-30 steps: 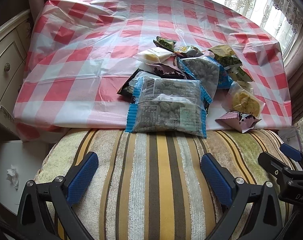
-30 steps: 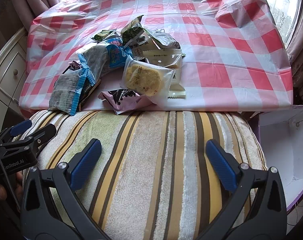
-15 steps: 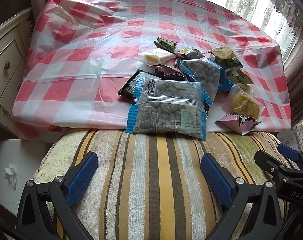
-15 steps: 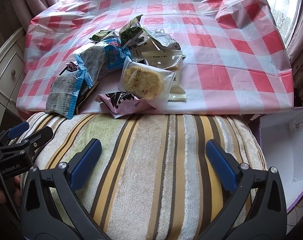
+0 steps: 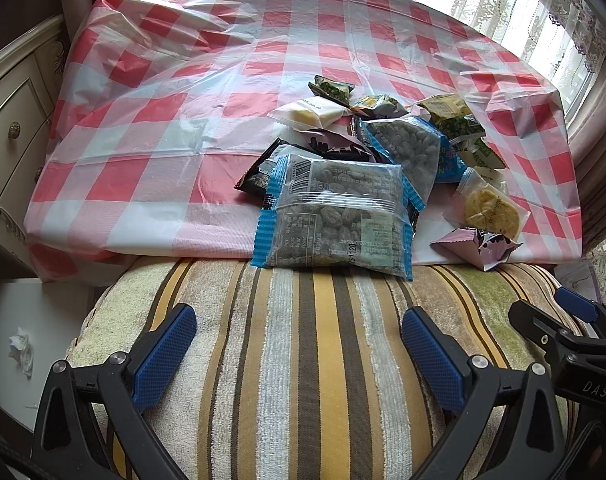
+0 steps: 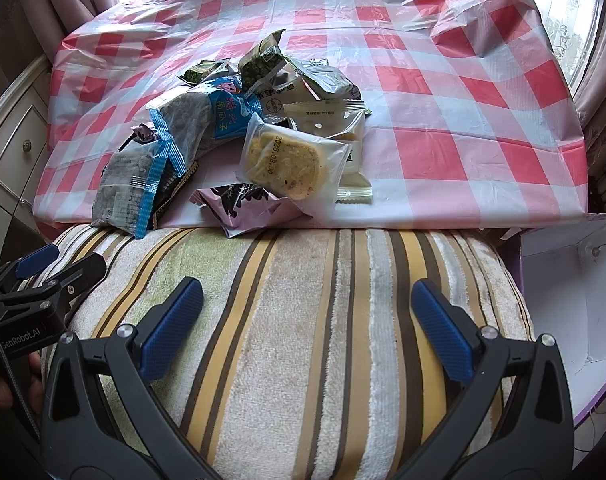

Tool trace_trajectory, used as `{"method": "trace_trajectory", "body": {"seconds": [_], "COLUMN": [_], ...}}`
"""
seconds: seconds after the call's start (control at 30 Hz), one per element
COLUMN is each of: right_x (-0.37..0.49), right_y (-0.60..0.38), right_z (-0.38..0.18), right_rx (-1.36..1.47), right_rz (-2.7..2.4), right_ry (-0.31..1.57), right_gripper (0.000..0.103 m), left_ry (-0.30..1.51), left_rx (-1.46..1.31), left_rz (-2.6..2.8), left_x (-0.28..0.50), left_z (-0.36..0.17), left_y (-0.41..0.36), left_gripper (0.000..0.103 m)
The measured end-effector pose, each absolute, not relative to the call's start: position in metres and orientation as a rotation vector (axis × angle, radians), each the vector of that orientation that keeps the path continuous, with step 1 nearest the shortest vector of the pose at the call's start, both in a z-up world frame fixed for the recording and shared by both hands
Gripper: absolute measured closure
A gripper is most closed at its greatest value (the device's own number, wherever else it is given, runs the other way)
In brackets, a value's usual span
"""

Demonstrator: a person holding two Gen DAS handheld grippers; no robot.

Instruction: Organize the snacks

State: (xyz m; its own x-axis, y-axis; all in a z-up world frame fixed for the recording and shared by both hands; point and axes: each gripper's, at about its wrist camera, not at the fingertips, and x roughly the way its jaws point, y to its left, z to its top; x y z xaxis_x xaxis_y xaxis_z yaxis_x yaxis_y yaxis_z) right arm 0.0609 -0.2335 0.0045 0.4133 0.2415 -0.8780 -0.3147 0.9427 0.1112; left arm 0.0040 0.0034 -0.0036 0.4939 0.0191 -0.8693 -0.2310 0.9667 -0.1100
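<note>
The left gripper (image 5: 299,344) and the right gripper (image 6: 307,316) both hover over a striped terry-cloth cushion (image 5: 323,360), each with its blue-padded jaws spread wide and holding nothing. A heap of plastic-wrapped snack packets (image 5: 367,160) lies on the red-and-white checked plastic tablecloth (image 5: 183,92), at its near edge beside the cushion. The nearest item, a clear packet with blue crimped ends (image 5: 335,216), overlaps the cushion edge directly ahead of the left gripper. A clear packet holding a round yellow cake (image 6: 291,160) rests on a pale pink foil packet (image 6: 255,208), ahead of the right gripper. An open white box with purple rim (image 6: 563,280) sits to the right of the cushion.
</note>
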Motion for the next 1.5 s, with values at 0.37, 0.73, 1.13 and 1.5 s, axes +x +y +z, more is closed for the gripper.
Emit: {"method": "trace_trajectory", "body": {"seconds": [0.37,0.73,1.13,1.5], "right_x": [0.061,0.061,0.063,0.081], "right_y": [-0.234,-0.234,-0.232,-0.236], "right_z": [0.005,0.005,0.004,0.004], "right_rx": [-0.075,-0.075,-0.08,-0.039], "right_rz": [0.35,0.35,0.356,0.408], "right_ry": [1.09,1.09,1.103,1.162], "right_gripper": [0.0,0.0,0.0,0.0], "left_ry": [1.045,1.045,1.038,1.006], "left_rx": [-0.223,-0.223,-0.232,-0.322], "left_rz": [0.154,0.155,0.153,0.066], "left_x": [0.004,0.003,0.003,0.021], "left_z": [-0.004,-0.004,-0.004,0.001], "left_y": [0.003,0.002,0.004,0.012], "left_gripper": [0.0,0.0,0.0,0.0]}}
